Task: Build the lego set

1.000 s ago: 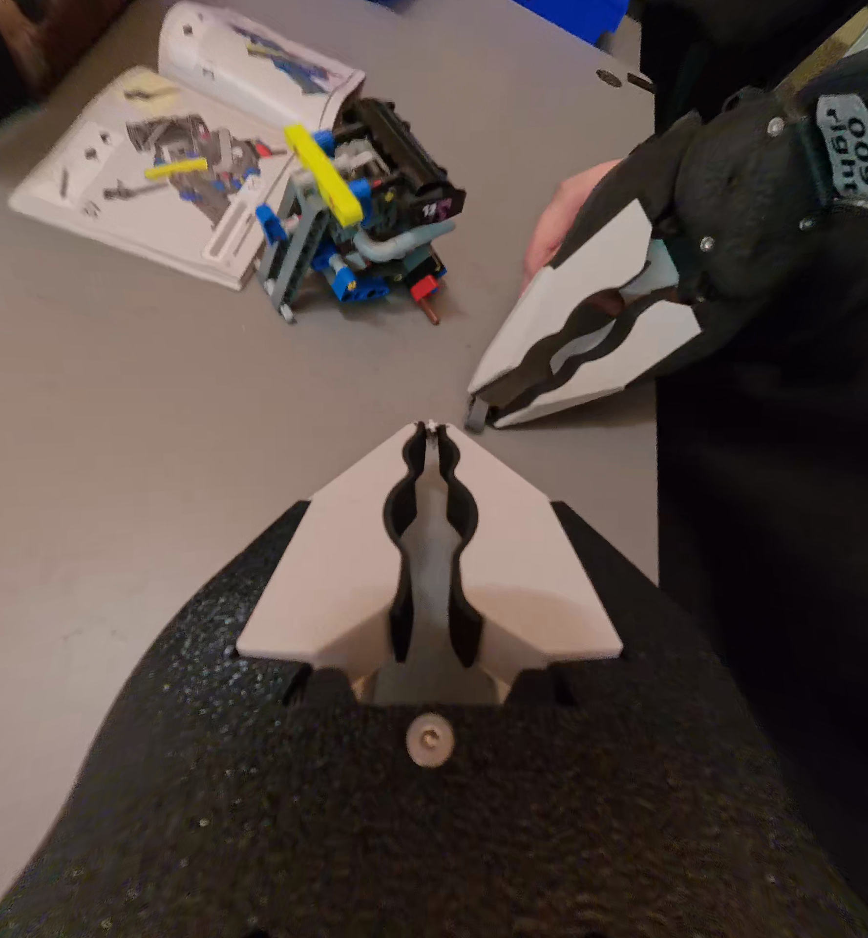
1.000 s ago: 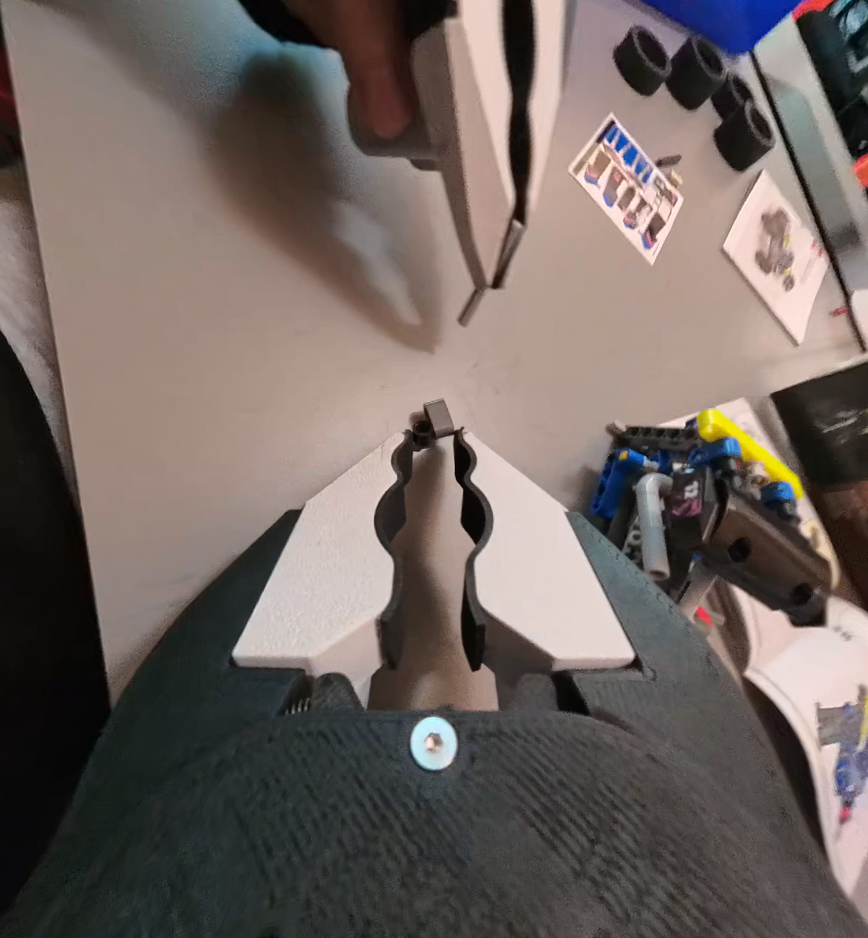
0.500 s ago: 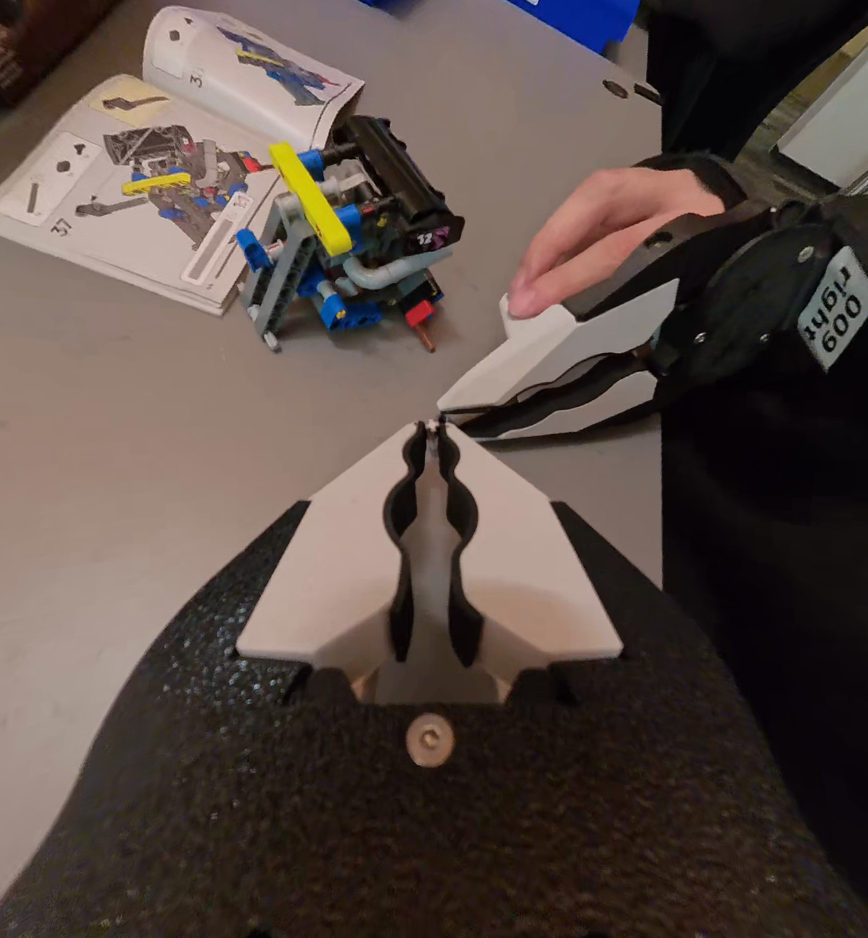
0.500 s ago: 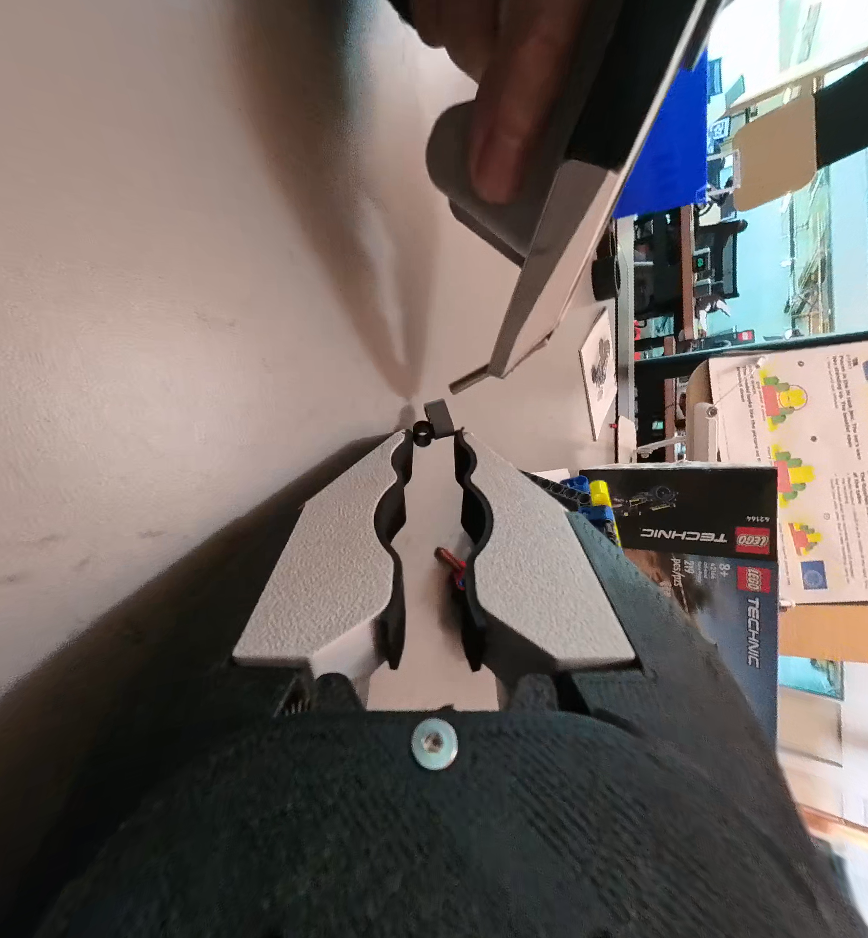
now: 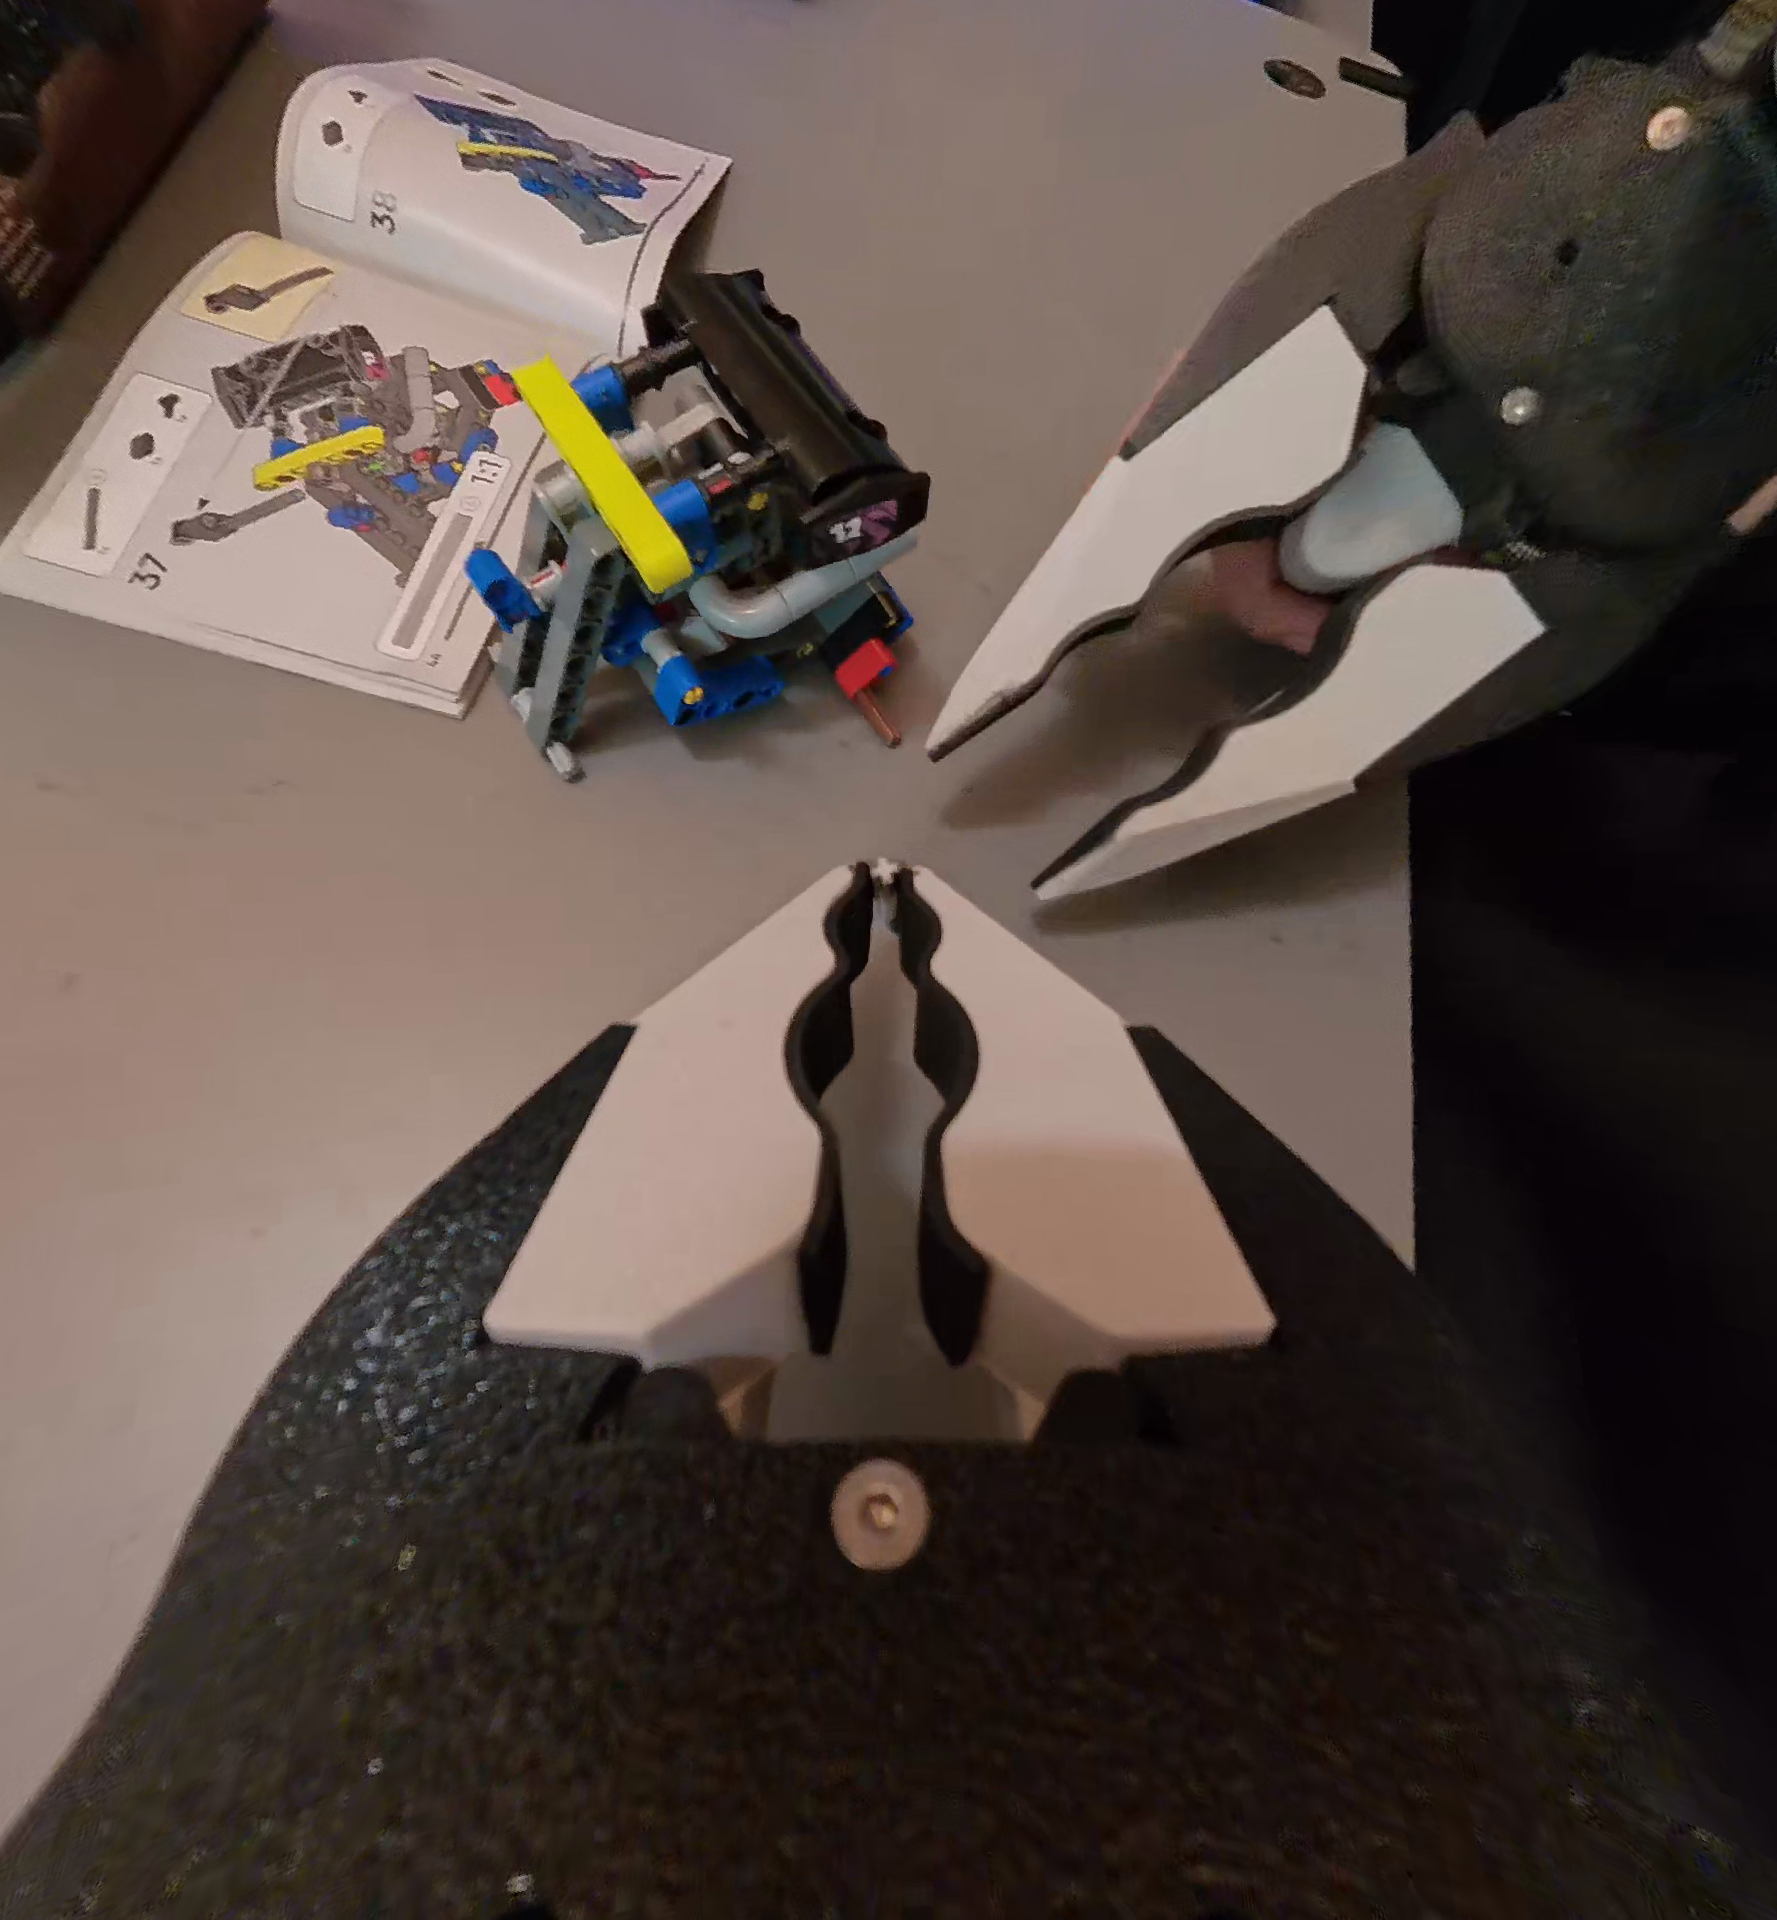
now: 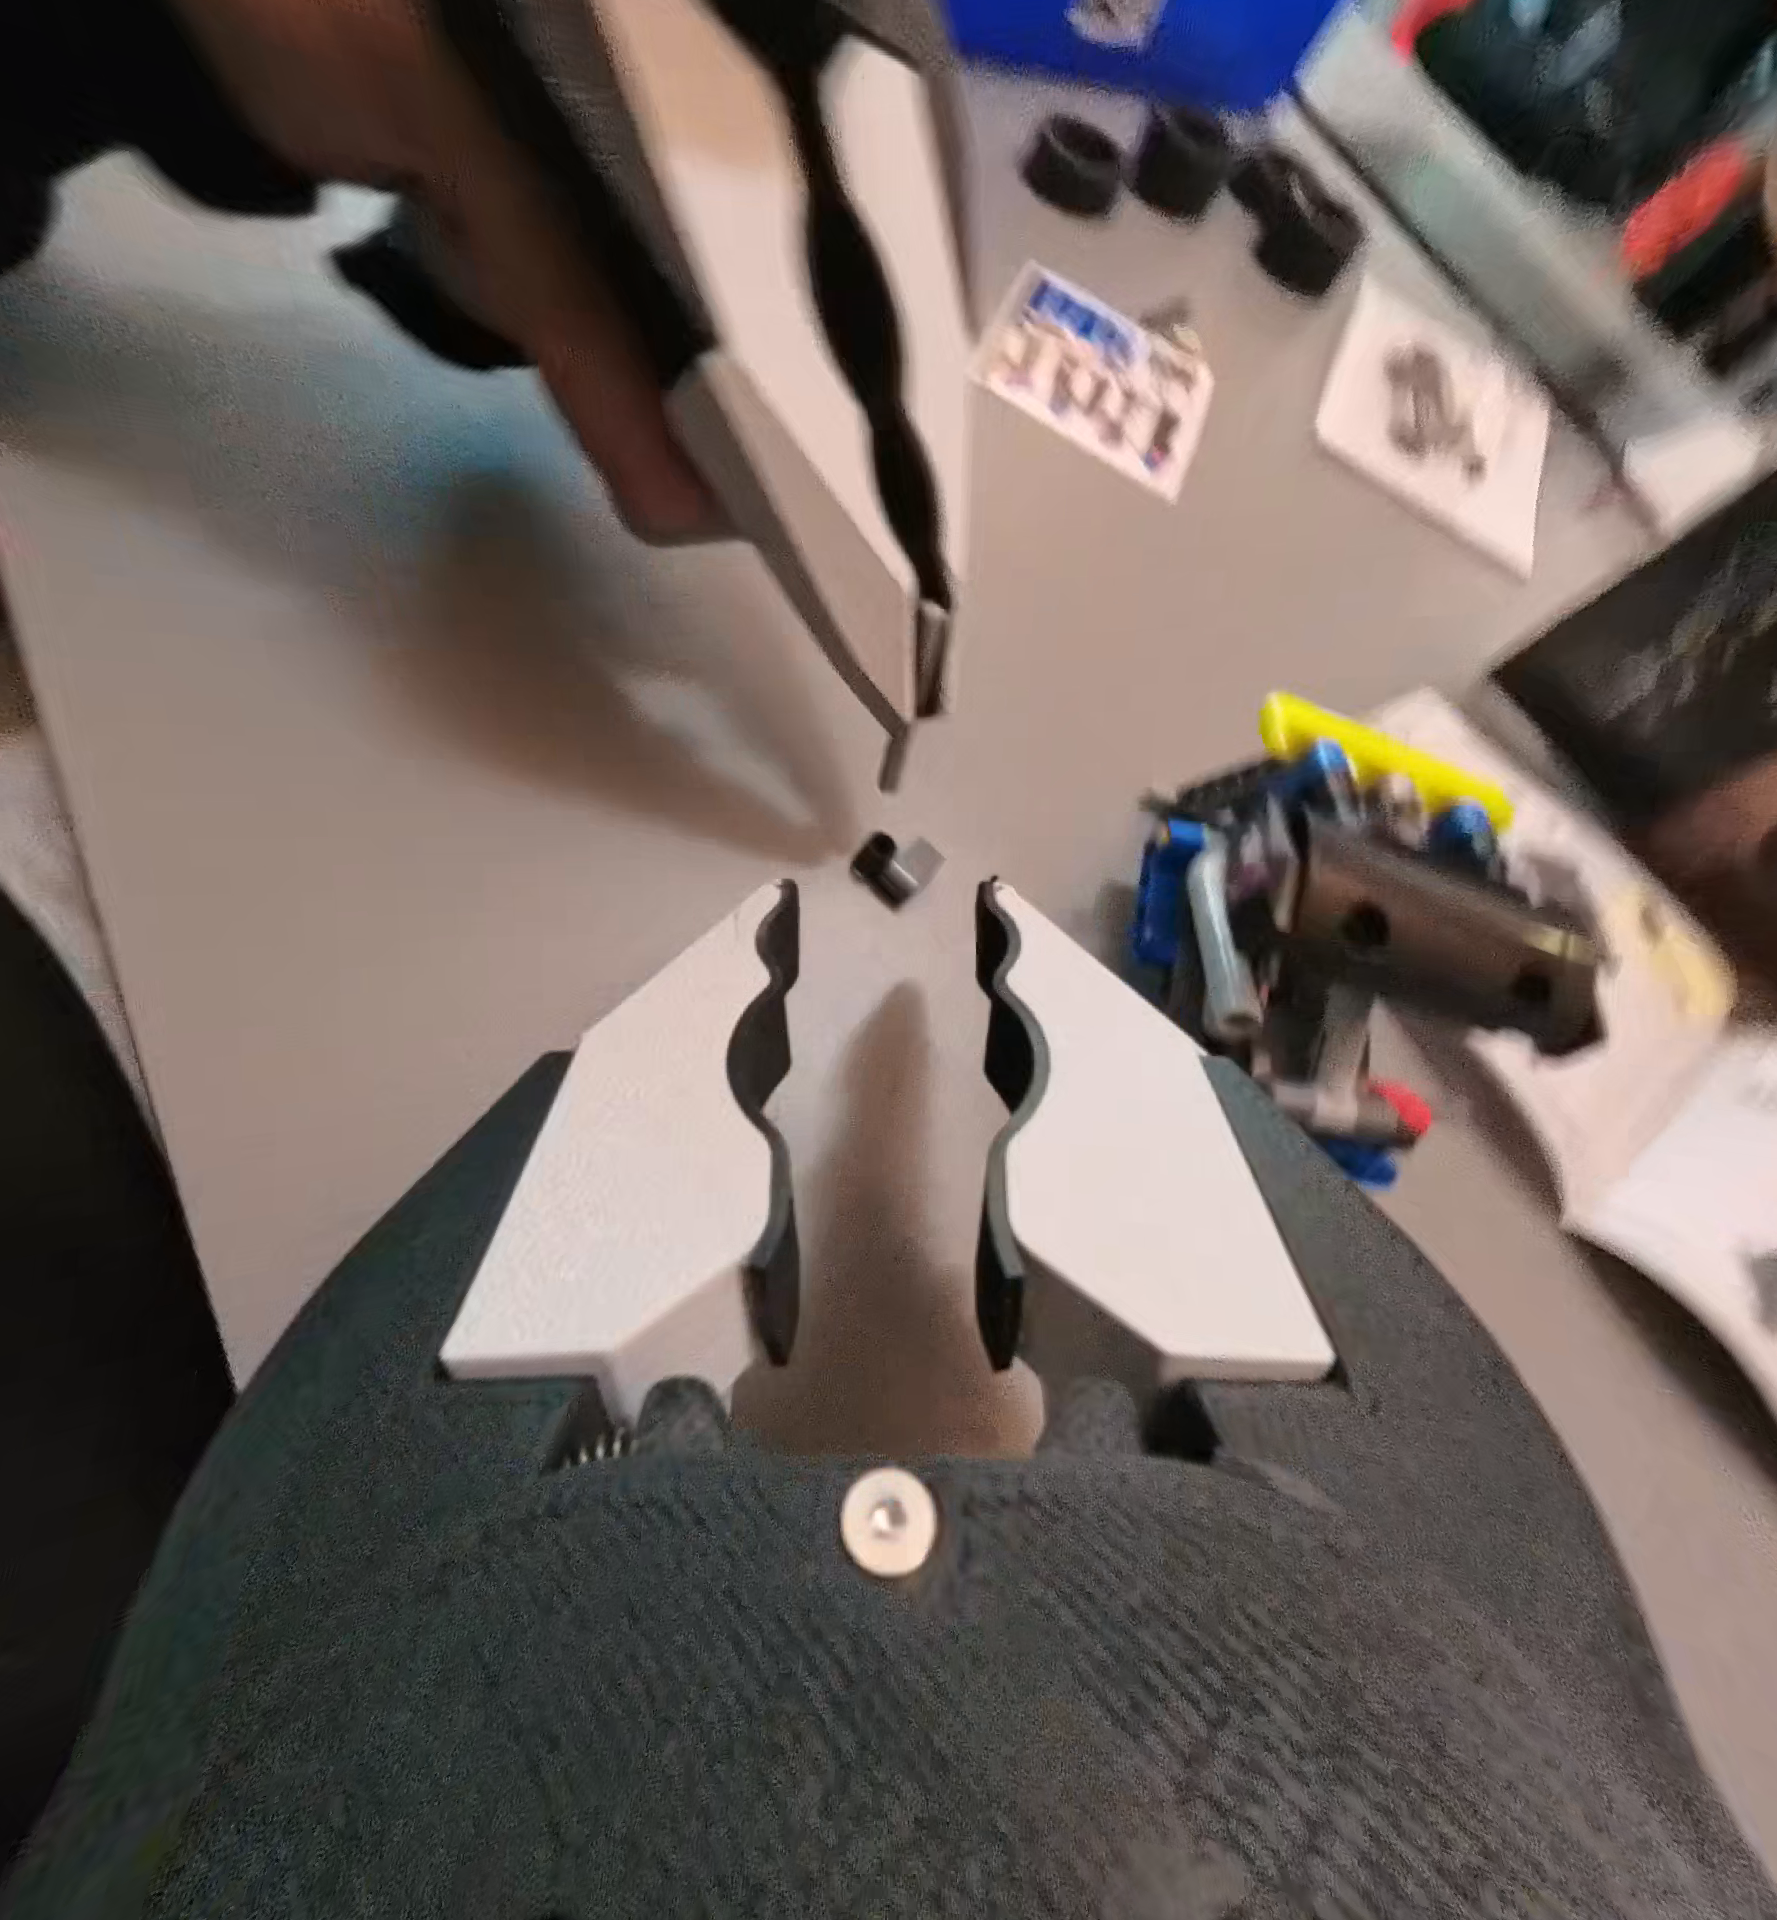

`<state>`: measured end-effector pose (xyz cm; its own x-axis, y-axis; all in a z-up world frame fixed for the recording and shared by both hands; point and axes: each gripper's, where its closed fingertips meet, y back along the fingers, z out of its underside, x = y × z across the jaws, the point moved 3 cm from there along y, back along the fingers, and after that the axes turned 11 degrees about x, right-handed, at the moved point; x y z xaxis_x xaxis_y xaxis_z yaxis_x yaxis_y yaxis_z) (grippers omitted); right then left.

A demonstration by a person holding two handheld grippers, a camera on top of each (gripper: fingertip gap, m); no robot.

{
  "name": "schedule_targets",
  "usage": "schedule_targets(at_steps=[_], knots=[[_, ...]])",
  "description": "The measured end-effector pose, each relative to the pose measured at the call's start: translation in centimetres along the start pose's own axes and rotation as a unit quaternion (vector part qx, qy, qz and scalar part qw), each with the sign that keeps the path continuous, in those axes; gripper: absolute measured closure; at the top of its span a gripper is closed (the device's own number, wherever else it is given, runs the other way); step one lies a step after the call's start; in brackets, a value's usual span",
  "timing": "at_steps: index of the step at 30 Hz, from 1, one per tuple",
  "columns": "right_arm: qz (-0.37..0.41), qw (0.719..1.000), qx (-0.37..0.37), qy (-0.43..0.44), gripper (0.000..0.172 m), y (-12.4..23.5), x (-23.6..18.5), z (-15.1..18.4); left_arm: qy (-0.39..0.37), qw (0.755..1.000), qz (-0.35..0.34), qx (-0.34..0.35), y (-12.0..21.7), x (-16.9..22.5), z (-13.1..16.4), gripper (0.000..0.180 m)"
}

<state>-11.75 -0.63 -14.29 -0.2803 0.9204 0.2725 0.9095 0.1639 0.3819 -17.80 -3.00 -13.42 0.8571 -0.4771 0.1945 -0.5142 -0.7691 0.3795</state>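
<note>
Right gripper (image 6: 886, 899) standing released with fingers apart, small dark connector piece (image 6: 896, 868) lying on the grey table (image 6: 344, 831) just beyond its fingertips, untouched, left gripper (image 5: 884, 878) clenching a thin grey pin (image 6: 894, 753) poking past its tips, toy model (image 5: 697, 520) sitting near on an open booklet (image 5: 271, 468).

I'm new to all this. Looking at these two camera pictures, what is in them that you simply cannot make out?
- Left gripper: a thin grey rod sticks out of it in the right wrist view; the closed fingers hide most of its length.
- Small dark piece ahead of the open right gripper: blurred, exact shape unclear.
- Black wheels and sticker sheet: motion blur hides detail.
- Brick model: its far side is hidden behind itself.
</note>
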Motion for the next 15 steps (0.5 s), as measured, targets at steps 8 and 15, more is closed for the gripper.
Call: schedule_targets(at_steps=[8,15], knots=[[0.012,0.996,-0.039,-0.082,0.141,-0.5,0.5,1.2,-0.034,0.999,0.014,-0.039,-1.2,0.6,0.7,0.179],[-0.009,0.995,-0.033,-0.099,0.141,-1.2,0.0,0.7,-0.082,0.995,-0.007,-0.055,-0.8,0.7,1.5,0.179]])
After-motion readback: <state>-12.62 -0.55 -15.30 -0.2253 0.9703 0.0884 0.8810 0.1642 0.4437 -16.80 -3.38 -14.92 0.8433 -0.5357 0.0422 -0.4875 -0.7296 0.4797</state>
